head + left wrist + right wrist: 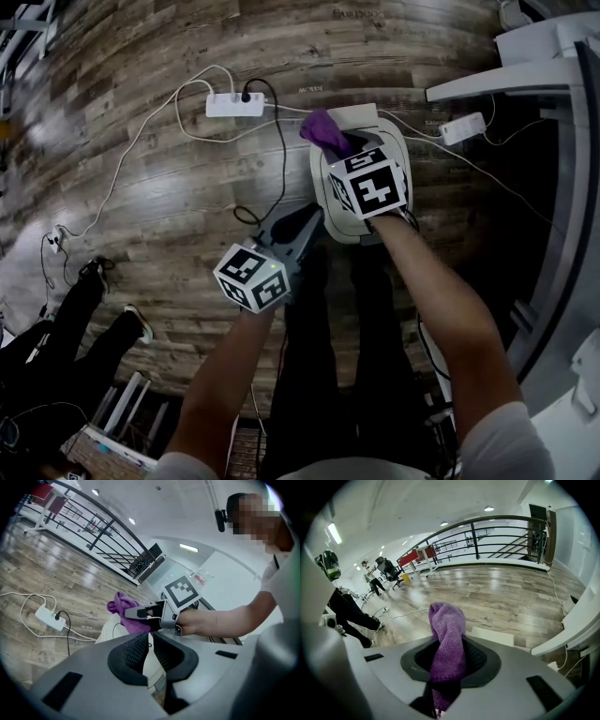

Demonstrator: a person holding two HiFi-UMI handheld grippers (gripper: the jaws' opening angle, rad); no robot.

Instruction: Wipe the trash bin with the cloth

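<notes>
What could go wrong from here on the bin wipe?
1. The right gripper pinches the cloth as a narrow bunch; it may slip out or wipe with little contact.
2. The left gripper seems clamped on the trash bin only at its rim; a hard wipe could tip or slide it.
3. A power strip and black cable lie close beside the bin; a sliding bin could snag them.

- Open wooden floor (141,197) left of the trash bin (321,183): wide room to pass.
- Crossed behind the bin by a power strip (234,104) and loose cables (279,141).
- Hemmed in on the right by white furniture (553,56) and a small adapter (463,127).
- Blocked at lower left by a person's legs (84,309).
</notes>
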